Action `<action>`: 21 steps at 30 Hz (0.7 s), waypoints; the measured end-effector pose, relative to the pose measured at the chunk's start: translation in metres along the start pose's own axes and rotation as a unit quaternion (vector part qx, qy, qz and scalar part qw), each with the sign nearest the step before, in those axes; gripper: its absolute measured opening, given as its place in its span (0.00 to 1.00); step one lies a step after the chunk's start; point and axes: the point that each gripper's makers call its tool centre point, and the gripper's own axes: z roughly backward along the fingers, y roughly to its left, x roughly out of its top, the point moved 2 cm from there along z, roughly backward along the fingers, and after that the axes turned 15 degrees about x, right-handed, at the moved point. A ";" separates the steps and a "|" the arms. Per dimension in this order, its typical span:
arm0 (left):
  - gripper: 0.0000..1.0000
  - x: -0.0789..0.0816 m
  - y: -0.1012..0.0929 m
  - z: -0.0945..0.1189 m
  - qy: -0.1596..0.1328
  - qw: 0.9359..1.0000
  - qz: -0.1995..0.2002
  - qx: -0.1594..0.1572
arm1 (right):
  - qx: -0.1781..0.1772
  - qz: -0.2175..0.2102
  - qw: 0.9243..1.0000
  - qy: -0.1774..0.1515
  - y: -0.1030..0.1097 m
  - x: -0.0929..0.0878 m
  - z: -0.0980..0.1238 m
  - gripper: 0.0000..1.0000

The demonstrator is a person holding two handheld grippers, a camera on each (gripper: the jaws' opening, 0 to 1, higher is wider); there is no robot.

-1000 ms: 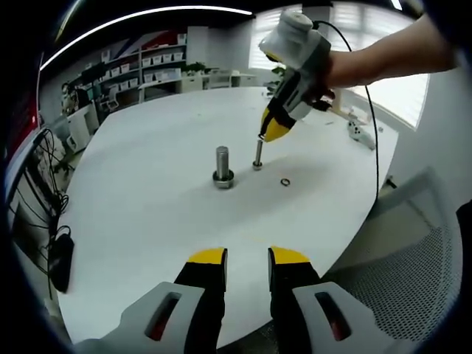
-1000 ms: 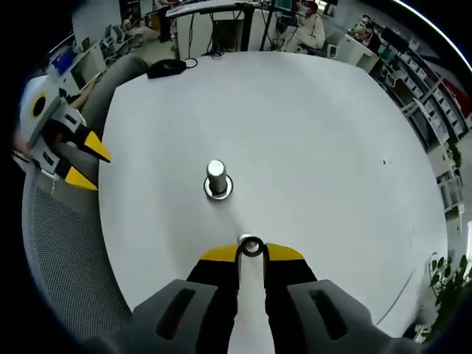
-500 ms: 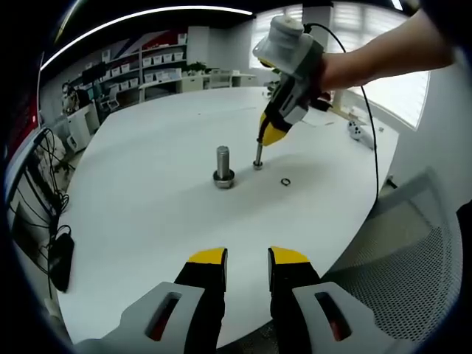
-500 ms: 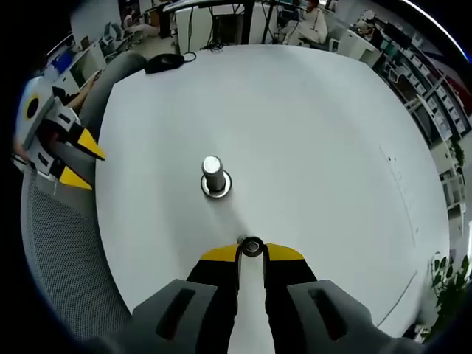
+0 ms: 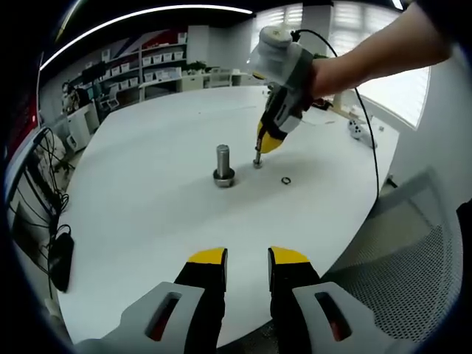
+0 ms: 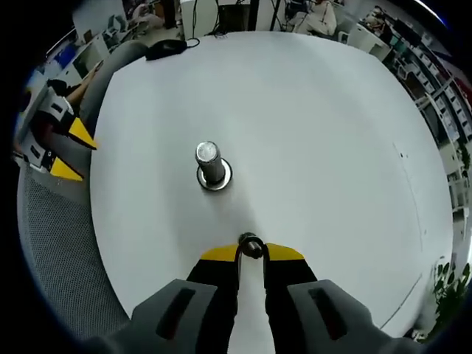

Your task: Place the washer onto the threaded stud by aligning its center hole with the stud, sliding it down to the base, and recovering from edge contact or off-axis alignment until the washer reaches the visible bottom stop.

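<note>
The right gripper (image 6: 251,254) has its yellow-tipped fingers (image 6: 220,254) drawn close together and clamped on the small washer (image 6: 251,245), which sits right at the fingertips. In the left gripper view those tips point down onto the top of the thin threaded stud (image 5: 257,156), so the washer is at the stud's upper end, well above its base. Whether the hole is already over the thread cannot be told. The stud stands upright on the white table (image 5: 147,199). Just beyond the right gripper's fingertips, on the side away from its body, stands a thicker stud (image 6: 210,164), upright, with a flat collar around its foot. It is near the thin stud but not touching it, and nothing lies between them. A loose ring (image 5: 285,179) lies flat on the table near the thin stud's foot, apart from it and on the side towards the table edge. A hand (image 5: 332,70) holds the right gripper from above, and a dark cable (image 5: 372,125) trails from it over the table edge. The left gripper (image 5: 248,258) hangs well back from both studs at the near edge of the table, its fingers apart with nothing between them. A mesh chair (image 5: 413,287) stands beside it, and a black mouse (image 6: 166,48) lies far beyond the right gripper's fingertips.
</note>
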 end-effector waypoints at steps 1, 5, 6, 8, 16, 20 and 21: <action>0.20 0.000 0.000 0.000 -0.001 1.000 0.001 0.001 | 0.002 -0.001 1.000 0.002 -0.001 -0.001 -0.002 0.14; 0.20 0.000 0.001 -0.001 -0.001 1.000 0.003 0.003 | 0.004 -0.003 1.000 0.007 0.000 -0.001 -0.006 0.14; 0.20 0.001 0.001 0.000 -0.002 1.000 0.004 0.003 | 0.006 -0.005 1.000 0.010 0.000 -0.001 -0.008 0.14; 0.20 0.001 0.001 0.000 -0.001 1.000 0.003 0.003 | 0.010 -0.013 1.000 0.014 0.000 -0.004 -0.011 0.14; 0.20 0.000 0.002 0.000 0.001 1.000 0.003 0.004 | 0.011 -0.023 1.000 0.010 -0.002 -0.004 -0.012 0.14; 0.20 0.001 0.002 -0.001 -0.001 1.000 0.006 0.005 | 0.013 -0.032 0.999 0.003 -0.002 -0.004 -0.015 0.14; 0.20 0.001 0.003 -0.001 -0.001 1.000 0.007 0.005 | 0.013 -0.032 0.999 0.003 -0.001 -0.005 -0.015 0.14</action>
